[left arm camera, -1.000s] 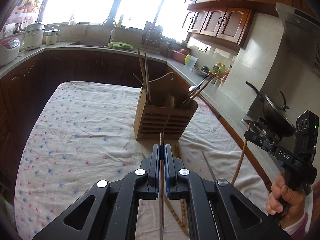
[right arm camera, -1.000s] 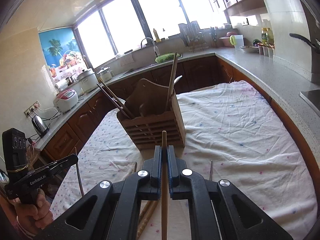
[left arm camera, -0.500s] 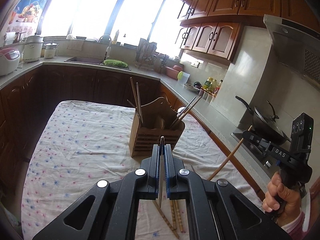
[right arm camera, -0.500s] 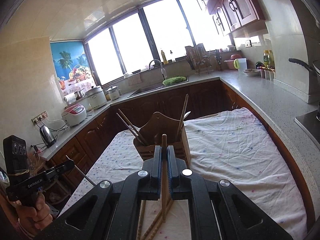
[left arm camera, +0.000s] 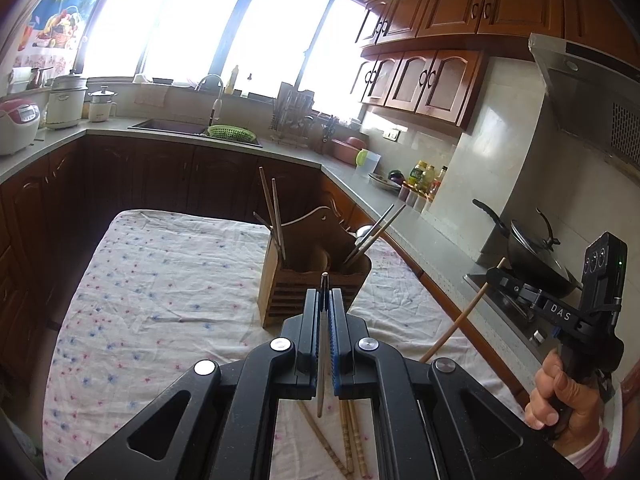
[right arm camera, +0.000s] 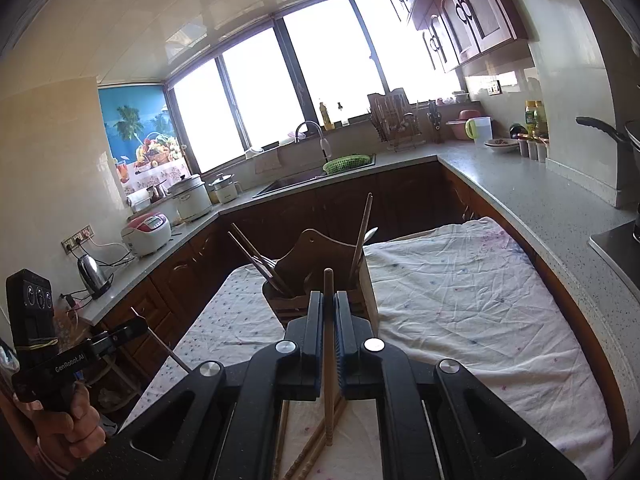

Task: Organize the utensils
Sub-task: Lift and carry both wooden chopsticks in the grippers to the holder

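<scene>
A wooden utensil holder (left arm camera: 316, 280) stands on the cloth-covered table (left arm camera: 160, 300), with several chopsticks leaning in its compartments; it also shows in the right wrist view (right arm camera: 320, 276). My left gripper (left arm camera: 325, 294) is shut on a thin metal chopstick (left arm camera: 322, 344), held above the table short of the holder. My right gripper (right arm camera: 329, 296) is shut on a wooden chopstick (right arm camera: 329, 352), also raised short of the holder. Loose wooden chopsticks (left arm camera: 352, 440) lie on the cloth below the grippers, seen too in the right wrist view (right arm camera: 308, 452).
The right gripper shows at the right edge of the left wrist view (left arm camera: 560, 312); the left gripper shows at the left edge of the right wrist view (right arm camera: 80, 352). A counter with a wok (left arm camera: 536, 256) runs along the table's right side. Dark cabinets (left arm camera: 160, 176) stand behind.
Both grippers have risen and pulled back from the holder, each lifting its chopstick off the cloth. The holder now looks smaller and lower in both views.
</scene>
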The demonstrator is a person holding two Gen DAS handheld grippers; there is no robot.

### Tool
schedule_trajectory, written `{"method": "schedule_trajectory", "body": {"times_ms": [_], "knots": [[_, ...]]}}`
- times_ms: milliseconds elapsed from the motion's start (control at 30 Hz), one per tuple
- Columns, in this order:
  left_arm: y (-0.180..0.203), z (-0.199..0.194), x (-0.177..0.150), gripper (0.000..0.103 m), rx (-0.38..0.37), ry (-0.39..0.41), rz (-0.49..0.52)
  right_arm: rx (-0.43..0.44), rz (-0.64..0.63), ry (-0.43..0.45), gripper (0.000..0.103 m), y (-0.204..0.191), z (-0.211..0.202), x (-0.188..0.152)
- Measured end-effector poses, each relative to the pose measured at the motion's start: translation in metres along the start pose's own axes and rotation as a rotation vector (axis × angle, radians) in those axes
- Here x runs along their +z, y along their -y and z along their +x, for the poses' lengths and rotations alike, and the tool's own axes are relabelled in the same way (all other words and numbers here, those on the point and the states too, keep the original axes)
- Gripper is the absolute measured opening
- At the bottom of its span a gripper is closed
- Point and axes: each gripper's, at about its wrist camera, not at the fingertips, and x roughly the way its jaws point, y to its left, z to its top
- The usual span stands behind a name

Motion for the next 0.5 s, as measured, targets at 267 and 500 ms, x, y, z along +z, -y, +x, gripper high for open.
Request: {"method": "schedule_trajectory", "body": {"times_ms": [267,500], "knots": [[0.000,0.006,0.017,0.002,0.005,0.050,0.018,-0.004,-0.010,0.034,0.005,-0.002,0.010,0.020],[-0.004,0.016,0.051,0.002,0.012,0.138,0.029,-0.005,-0.007,0.116,0.005,-0.003,0.021,0.057]]}}
